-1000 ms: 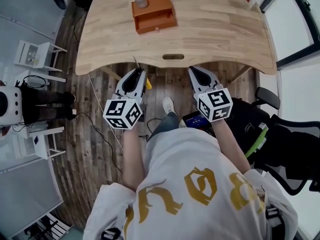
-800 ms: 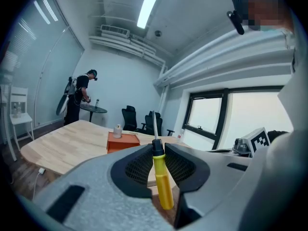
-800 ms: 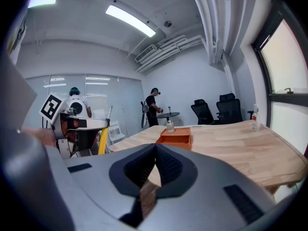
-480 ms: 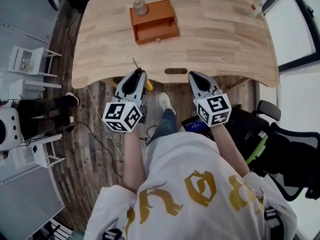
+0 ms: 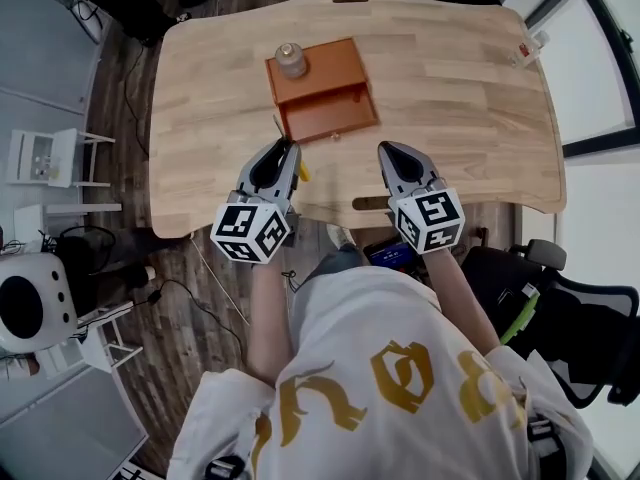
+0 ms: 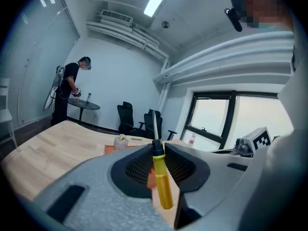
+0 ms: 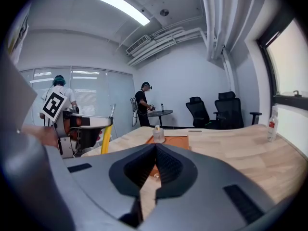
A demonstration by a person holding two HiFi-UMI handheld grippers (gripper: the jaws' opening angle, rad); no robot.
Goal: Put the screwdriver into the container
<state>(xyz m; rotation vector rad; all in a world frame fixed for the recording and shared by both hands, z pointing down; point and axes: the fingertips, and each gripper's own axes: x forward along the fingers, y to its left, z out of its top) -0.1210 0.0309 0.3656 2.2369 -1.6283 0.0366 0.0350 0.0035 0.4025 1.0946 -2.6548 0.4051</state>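
Observation:
My left gripper [image 5: 284,145] is shut on a screwdriver [image 5: 301,173] with a yellow handle. Its thin shaft sticks out past the jaw tips toward the orange container [image 5: 312,68]. In the left gripper view the screwdriver [image 6: 162,186] stands upright between the pads, clamped near its black collar. The container's open drawer [image 5: 330,120] faces me, just beyond the left gripper. My right gripper [image 5: 388,149] hovers over the wooden table [image 5: 450,108] to the drawer's right, shut with nothing in it. From the right gripper view the container [image 7: 174,141] lies straight past the shut jaws of the right gripper [image 7: 155,145].
A small clear bottle [image 5: 290,60] stands on the container's top. A white bottle [image 5: 528,48] sits at the table's far right corner. A cable slot [image 5: 372,204] is cut near the front edge. An office chair [image 5: 565,308] is at my right; people stand in the background.
Both grippers have moved forward from in front of the table's edge to above its near part, closer to the orange container. The left still holds the screwdriver.

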